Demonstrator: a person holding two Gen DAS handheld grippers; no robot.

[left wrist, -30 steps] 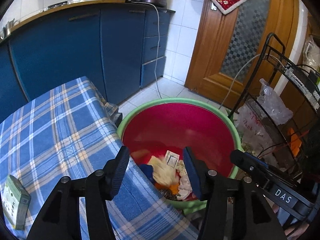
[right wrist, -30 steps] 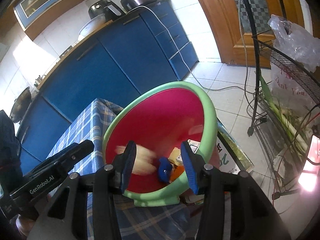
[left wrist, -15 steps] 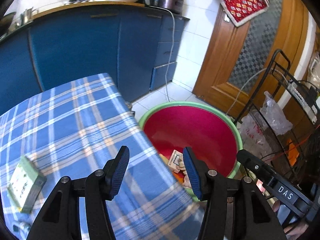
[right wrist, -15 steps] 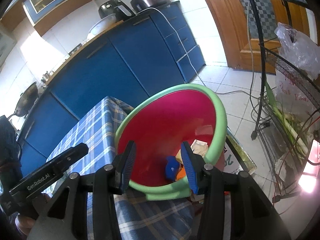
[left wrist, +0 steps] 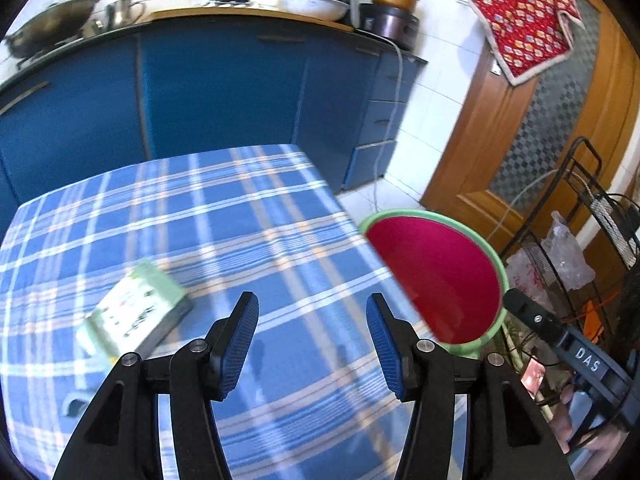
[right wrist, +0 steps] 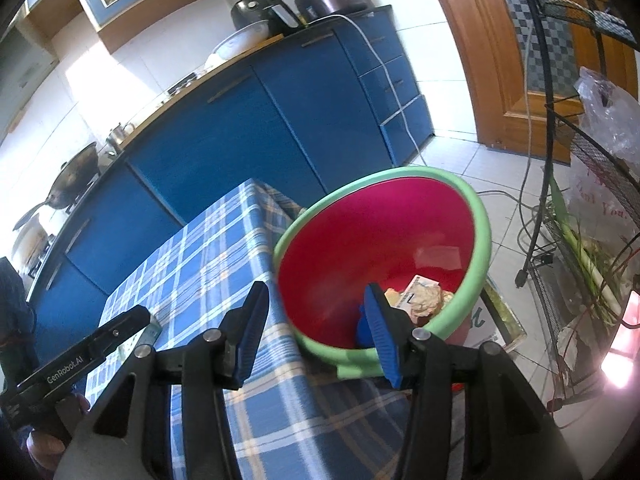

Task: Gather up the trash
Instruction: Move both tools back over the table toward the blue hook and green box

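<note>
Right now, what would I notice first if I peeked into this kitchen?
Probably the big red basin with its green rim, sitting beside the table with bits of trash in the bottom. Next comes the blue checked tablecloth, with a small green box lying on it. Behind them runs a row of blue cabinets.

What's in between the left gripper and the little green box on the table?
Nothing but bare blue checked tablecloth. In the left wrist view the green box lies just left of the open, empty left gripper, with only cloth between them.
</note>
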